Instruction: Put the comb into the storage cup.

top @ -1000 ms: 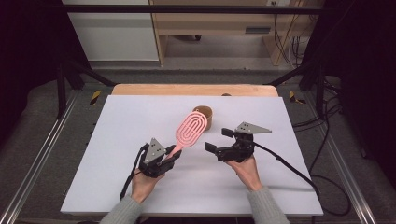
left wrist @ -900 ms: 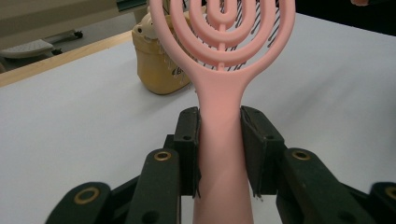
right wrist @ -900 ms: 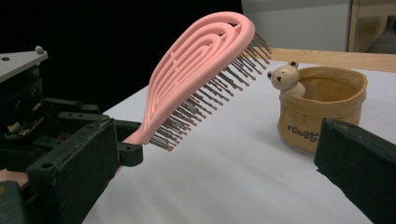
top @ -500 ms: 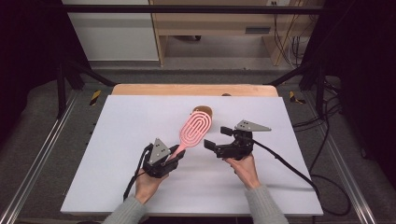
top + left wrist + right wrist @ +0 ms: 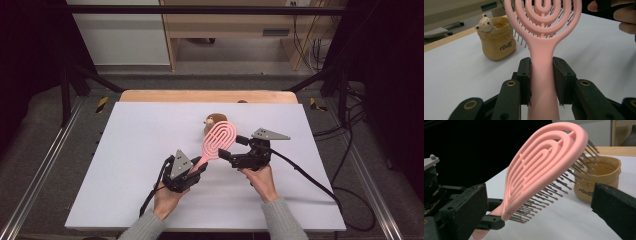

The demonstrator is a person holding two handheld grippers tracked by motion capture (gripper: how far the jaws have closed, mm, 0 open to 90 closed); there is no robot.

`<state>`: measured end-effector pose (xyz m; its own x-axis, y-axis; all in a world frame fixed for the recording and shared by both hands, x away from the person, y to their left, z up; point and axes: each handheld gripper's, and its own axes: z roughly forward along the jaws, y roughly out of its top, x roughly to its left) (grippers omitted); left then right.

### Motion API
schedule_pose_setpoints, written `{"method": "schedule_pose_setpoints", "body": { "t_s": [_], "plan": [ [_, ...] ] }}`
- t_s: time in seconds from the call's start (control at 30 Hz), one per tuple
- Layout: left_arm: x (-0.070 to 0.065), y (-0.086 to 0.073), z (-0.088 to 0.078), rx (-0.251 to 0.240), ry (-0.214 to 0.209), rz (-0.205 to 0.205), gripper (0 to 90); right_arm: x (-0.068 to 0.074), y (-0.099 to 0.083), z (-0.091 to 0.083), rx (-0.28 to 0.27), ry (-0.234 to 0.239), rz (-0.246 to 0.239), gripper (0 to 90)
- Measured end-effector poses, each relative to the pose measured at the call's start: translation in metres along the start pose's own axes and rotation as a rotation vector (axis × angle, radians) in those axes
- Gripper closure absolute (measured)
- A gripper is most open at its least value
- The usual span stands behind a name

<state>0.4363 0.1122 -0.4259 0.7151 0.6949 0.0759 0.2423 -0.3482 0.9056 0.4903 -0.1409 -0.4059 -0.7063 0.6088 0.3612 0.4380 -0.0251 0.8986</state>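
A pink hairbrush (image 5: 216,142) is held above the white table (image 5: 130,150), near its middle, with the handle pointing toward seven o'clock and the oval slotted head toward one o'clock in the high view. The handle is clamped between the pads of the left gripper (image 5: 196,167), as is confirmed in the left gripper view, where both black pads are pressed flat against the handle (image 5: 543,75) on either side. The bristles are seen in the right gripper view to face down and toward the table (image 5: 564,220). The right gripper (image 5: 227,149) is positioned at three o'clock of the brush head, with its jaws spread apart; in its own view the head (image 5: 541,167) is framed between the two jaws without being touched by either pad. A small yellow cup with a bear figure (image 5: 212,121) is stood on the table just beyond the brush head, at twelve o'clock of it. A wooden strip (image 5: 200,96) is seen along the table's far edge.
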Motion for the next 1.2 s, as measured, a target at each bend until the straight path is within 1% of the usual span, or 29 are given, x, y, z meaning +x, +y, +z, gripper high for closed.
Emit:
{"method": "schedule_pose_setpoints", "body": {
  "t_s": [0.13, 0.27, 0.43, 0.47, 0.5, 0.57, 0.6, 0.73, 0.77, 0.8, 0.83, 0.9, 1.07, 1.2],
  "plan": [
    [-0.004, 0.001, 0.002, -0.004, -0.008, -0.001, 68.5, -0.001, 0.000, 0.000, -0.001, -0.002, 0.001, 3.4],
    [-0.008, 0.001, 0.002, -0.008, -0.014, 0.006, 68.5, -0.002, 0.000, 0.001, 0.007, -0.007, 0.008, 5.7],
    [-0.011, 0.002, 0.002, -0.010, -0.017, 0.012, 68.5, -0.003, 0.001, 0.002, 0.005, -0.003, 0.020, 11.9],
    [-0.011, 0.002, 0.002, -0.010, -0.017, 0.012, 68.5, -0.003, 0.001, 0.002, 0.005, -0.003, 0.020, 11.9],
    [-0.011, 0.002, 0.002, -0.011, -0.019, 0.013, 68.5, -0.003, 0.001, 0.002, 0.006, 0.006, 0.020, 15.0],
    [-0.012, 0.002, 0.002, -0.013, -0.019, 0.016, 68.5, -0.003, 0.001, 0.001, 0.012, 0.012, 0.026, 18.1],
    [-0.012, 0.002, 0.002, -0.013, -0.019, 0.016, 68.5, -0.003, 0.001, 0.001, 0.012, 0.012, 0.026, 18.1],
    [-0.013, 0.001, 0.003, -0.014, -0.019, 0.016, 68.5, -0.004, 0.003, 0.001, 0.027, 0.034, 0.040, 25.5],
    [-0.013, 0.001, 0.003, -0.014, -0.018, 0.015, 68.5, -0.004, 0.003, 0.001, 0.027, 0.034, 0.040, 25.5],
    [-0.013, 0.001, 0.003, -0.015, -0.017, 0.017, 68.5, -0.004, 0.003, 0.000, 0.029, 0.039, 0.042, 27.3],
    [-0.013, 0.001, 0.004, -0.015, -0.019, 0.016, 68.5, -0.005, 0.003, 0.000, 0.036, 0.051, 0.045, 31.9],
    [-0.014, 0.000, 0.004, -0.015, -0.018, 0.017, 68.5, -0.005, 0.004, 0.000, 0.040, 0.061, 0.051, 34.5],
    [-0.014, 0.000, 0.004, -0.021, -0.017, 0.017, 68.4, -0.005, 0.004, -0.001, 0.052, 0.067, 0.058, 40.5],
    [-0.014, -0.001, 0.005, -0.016, -0.018, 0.013, 68.4, -0.005, 0.005, -0.002, 0.053, 0.068, 0.050, 45.3]
  ]
}}
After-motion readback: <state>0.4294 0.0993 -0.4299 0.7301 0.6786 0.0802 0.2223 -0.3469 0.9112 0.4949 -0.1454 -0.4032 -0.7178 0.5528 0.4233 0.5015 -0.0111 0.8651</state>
